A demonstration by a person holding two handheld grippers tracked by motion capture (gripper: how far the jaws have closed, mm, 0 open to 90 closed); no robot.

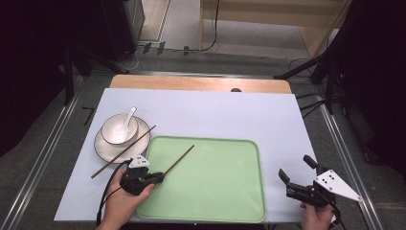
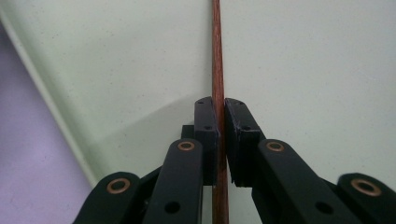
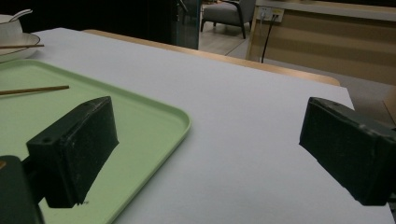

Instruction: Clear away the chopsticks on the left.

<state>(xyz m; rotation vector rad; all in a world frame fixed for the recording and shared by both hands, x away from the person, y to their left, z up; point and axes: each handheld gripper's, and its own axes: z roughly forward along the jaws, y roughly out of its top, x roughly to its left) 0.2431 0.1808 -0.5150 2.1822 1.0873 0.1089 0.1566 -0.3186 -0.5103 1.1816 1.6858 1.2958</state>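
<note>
My left gripper [image 1: 160, 177] sits at the left edge of the green tray [image 1: 230, 201], shut on a brown chopstick [image 1: 181, 158] that slants up and right over the tray. In the left gripper view the chopstick [image 2: 217, 51] runs straight up between the pressed pads [image 2: 206, 126], with the gripper [image 2: 220, 122] over the tray floor [image 2: 303, 60]. A second chopstick [image 1: 123, 151] leans across the saucer [image 1: 106, 152] under the white bowl [image 1: 116, 129], which holds a white spoon [image 1: 127, 121]. My right gripper [image 1: 297, 168] rests open off the tray's right edge, its jaws wide apart [image 3: 210, 154] with nothing between them.
A white sheet [image 1: 201, 110] covers the table, whose wooden far edge [image 1: 201, 84] shows beyond it. Metal rails and dark stands flank the table. In the right gripper view the tray's corner [image 3: 180, 126] lies left, and a chair stands far off.
</note>
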